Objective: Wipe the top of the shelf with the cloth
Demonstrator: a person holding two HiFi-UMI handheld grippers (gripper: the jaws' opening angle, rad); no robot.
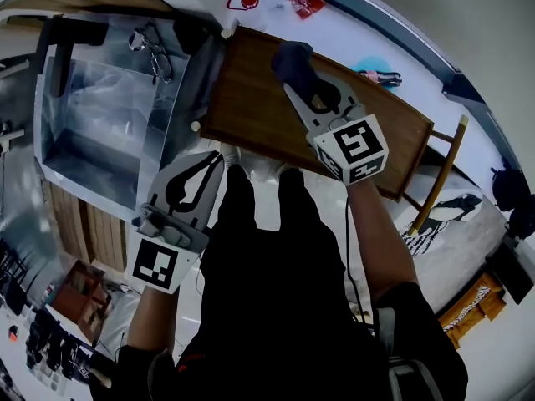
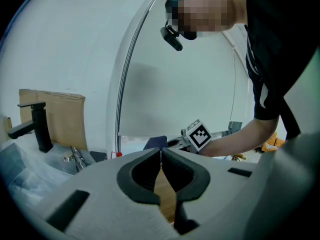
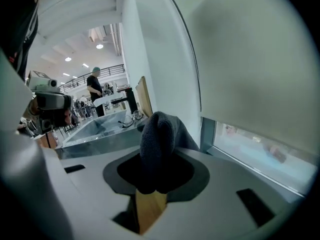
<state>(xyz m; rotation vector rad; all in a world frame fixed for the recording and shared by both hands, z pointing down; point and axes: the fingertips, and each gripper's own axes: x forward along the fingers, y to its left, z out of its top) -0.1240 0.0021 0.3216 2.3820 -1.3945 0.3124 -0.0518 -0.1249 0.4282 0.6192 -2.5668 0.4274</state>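
From overhead, the right gripper holds a dark cloth against the wooden shelf top, near its far edge. The left gripper hangs just off the near edge.

Left gripper view: fingers pressed together, nothing between.

Right gripper view: fingers pinching the bunched cloth — soft, light, floppy. A gathered fold looks the surest hold.

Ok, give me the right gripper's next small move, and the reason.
Probably drag the cloth along the wooden shelf top toward its bare right end. The right gripper is shut on the cloth near the far edge, and most of the surface lies uncovered beside it.
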